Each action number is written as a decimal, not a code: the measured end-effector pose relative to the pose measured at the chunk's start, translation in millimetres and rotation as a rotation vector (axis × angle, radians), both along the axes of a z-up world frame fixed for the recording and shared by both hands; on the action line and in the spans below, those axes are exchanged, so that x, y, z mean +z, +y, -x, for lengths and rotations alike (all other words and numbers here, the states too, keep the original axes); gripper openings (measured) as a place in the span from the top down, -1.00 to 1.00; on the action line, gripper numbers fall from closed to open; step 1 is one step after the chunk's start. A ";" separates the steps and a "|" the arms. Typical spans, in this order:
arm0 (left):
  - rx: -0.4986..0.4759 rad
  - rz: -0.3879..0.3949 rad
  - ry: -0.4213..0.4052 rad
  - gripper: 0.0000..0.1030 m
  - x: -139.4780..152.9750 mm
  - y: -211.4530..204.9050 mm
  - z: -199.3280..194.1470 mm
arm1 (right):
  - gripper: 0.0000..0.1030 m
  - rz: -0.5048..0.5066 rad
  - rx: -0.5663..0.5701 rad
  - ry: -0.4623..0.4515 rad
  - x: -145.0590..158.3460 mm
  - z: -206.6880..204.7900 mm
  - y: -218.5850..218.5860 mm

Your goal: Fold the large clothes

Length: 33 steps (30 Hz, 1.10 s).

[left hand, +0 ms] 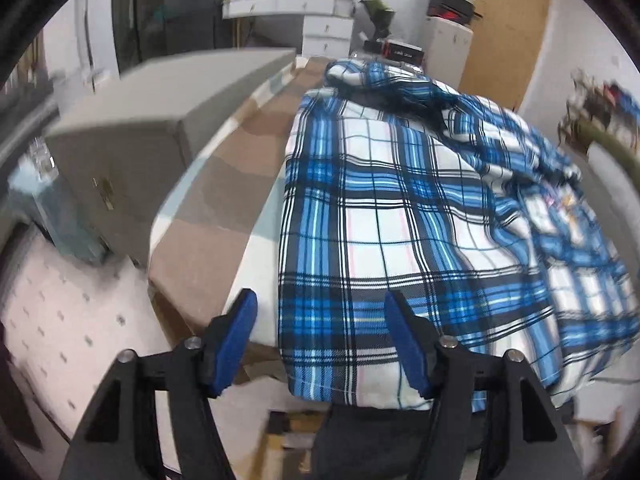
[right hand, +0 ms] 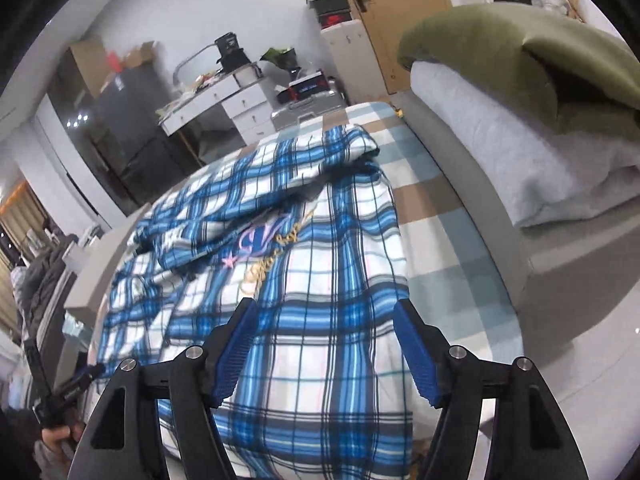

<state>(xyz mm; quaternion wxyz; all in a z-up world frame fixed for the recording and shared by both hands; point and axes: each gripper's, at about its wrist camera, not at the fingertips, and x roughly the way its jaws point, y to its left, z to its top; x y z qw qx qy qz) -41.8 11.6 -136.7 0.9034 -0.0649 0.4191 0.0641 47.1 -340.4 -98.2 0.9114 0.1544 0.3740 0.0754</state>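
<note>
Shirt (left hand: 380,208): blue-white plaid, spread on the checked bed (left hand: 224,184), near hem draped over the bed's edge, one side folded inward in rumpled layers with embroidery showing (right hand: 264,252).
Left gripper (left hand: 320,332): jaws apart, nothing between the pads, poised over the shirt's near left corner.
Right gripper (right hand: 324,344): jaws wide apart, empty, above the near hem.
Green blanket (right hand: 500,52): on a grey quilt (right hand: 520,144), right of the bed.
White desk (right hand: 216,96): by the far wall, cluttered.

Room around me was cluttered: white dressing table (right hand: 224,98) against the far wall, wooden door (right hand: 394,12), an olive blanket (right hand: 500,44) piled on grey bedding (right hand: 500,128), checked bedsheet (right hand: 432,216) underneath.
</note>
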 end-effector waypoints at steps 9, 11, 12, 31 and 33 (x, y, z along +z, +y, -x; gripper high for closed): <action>-0.045 -0.040 -0.086 1.00 20.9 19.3 12.7 | -0.35 0.054 0.008 -0.018 6.4 -1.2 -1.7; -0.016 -0.025 -0.098 1.00 26.1 37.1 19.0 | -0.35 0.100 -0.014 -0.021 10.4 0.7 -11.1; -0.011 -0.003 -0.101 1.00 26.7 44.4 22.1 | -0.35 0.118 -0.025 -0.022 11.1 1.9 -15.7; -0.011 0.240 0.009 0.24 -11.2 50.5 20.8 | 0.98 0.144 0.094 0.042 -42.8 18.8 -5.4; -0.006 0.234 0.000 0.45 -8.7 53.2 24.9 | 0.98 0.083 0.013 -0.051 -29.7 26.6 -22.7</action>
